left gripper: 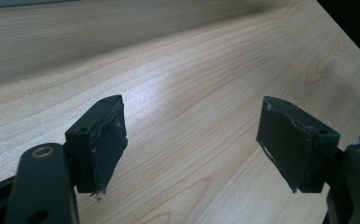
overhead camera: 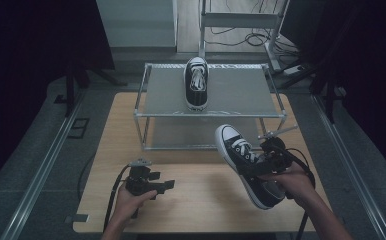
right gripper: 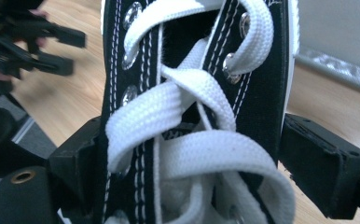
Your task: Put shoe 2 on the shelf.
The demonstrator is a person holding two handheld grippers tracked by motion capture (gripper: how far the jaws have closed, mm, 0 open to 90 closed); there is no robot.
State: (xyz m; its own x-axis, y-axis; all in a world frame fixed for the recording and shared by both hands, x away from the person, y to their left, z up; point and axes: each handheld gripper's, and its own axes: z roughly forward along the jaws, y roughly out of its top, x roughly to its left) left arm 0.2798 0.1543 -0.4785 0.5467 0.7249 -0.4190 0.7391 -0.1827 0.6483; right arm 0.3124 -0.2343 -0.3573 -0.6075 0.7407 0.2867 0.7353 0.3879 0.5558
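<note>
Laced upper of a black-and-white sneaker (right gripper: 192, 112), nearest the lens in the right gripper view: white laces crossing over black canvas, metal eyelets at either side, item clamped at the lacing between the two black jaws of the right hand-held gripper (right gripper: 187, 163). Jaws closed onto the shoe's sides, pads pressing the canvas.

Same sneaker (overhead camera: 243, 162) in the high view, right of centre, lower half of frame: lifted clear of the tabletop (overhead camera: 191, 200), white toe cap pointing up-left toward the rack, heel down toward the person's hand. Right hand-held gripper (overhead camera: 270, 159) sits at the shoe's middle.

Second sneaker (overhead camera: 196, 82), upper centre: already standing on the top shelf of the wire rack (overhead camera: 276, 102), toe toward the far edge. Judged progress: one shoe shelved, one in transit; placing it on the rack remains.

Left hand-held gripper (overhead camera: 167, 186), lower left of frame: low over bare tabletop, well apart from the held sneaker. Jaws wide apart, nothing between them, pads (left gripper: 108, 140) worn at the edges
</note>
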